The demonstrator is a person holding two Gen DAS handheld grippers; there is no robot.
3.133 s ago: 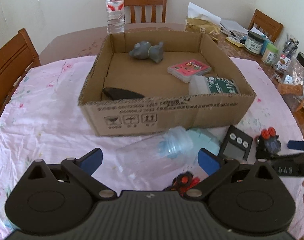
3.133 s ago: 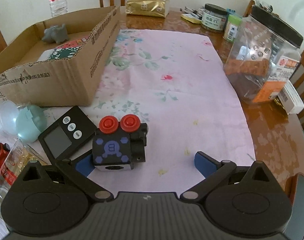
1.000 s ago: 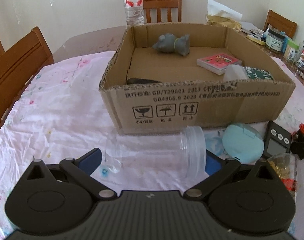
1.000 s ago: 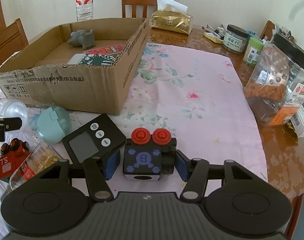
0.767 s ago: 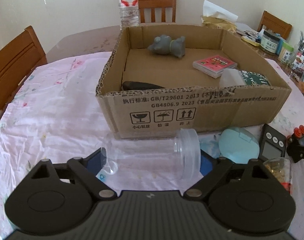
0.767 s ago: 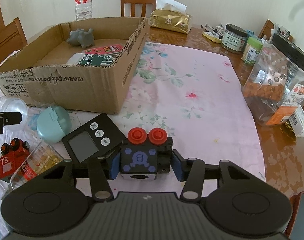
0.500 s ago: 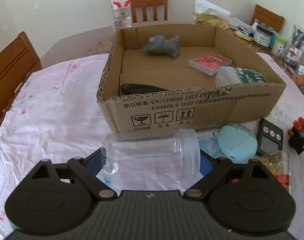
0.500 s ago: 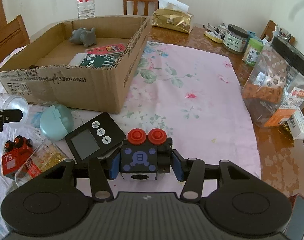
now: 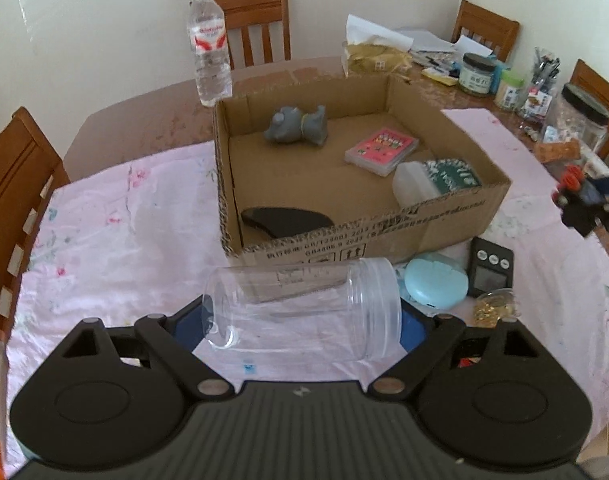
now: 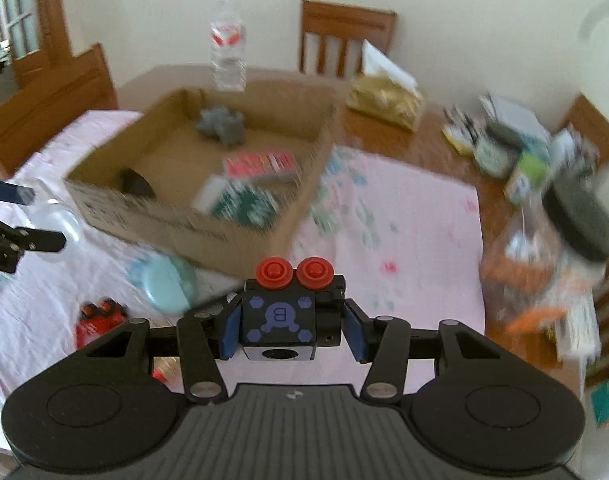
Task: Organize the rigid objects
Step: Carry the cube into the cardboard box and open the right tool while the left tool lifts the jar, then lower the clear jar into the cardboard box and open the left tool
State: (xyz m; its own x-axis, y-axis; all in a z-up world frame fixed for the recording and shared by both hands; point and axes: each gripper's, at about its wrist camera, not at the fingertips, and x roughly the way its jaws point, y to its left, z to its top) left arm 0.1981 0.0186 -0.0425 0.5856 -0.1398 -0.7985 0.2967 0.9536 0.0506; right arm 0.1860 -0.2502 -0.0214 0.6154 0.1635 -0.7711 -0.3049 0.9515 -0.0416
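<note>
While crosswise in the left tongs (image 9: pixel 300 322), the clear jar (image 9: pixel 300 312) mouths right.

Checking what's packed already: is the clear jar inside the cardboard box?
No, the clear jar lies sideways between the left gripper pads, outside the cardboard box.

Tablecloth (image 9: pixel 116 240): pale pink, floral print. Cardboard box (image 9: pixel 424 220): brown with black printed markings; at its 5 o'clock, a light-teal round case (image 9: pixel 436 284). Toy block (image 10: pixel 280 320): black, purple hexagons, two red knobs.

Motion blur smears the cardboard box (image 10: pixel 208 216) and jars (image 10: pixel 544 240).
</note>
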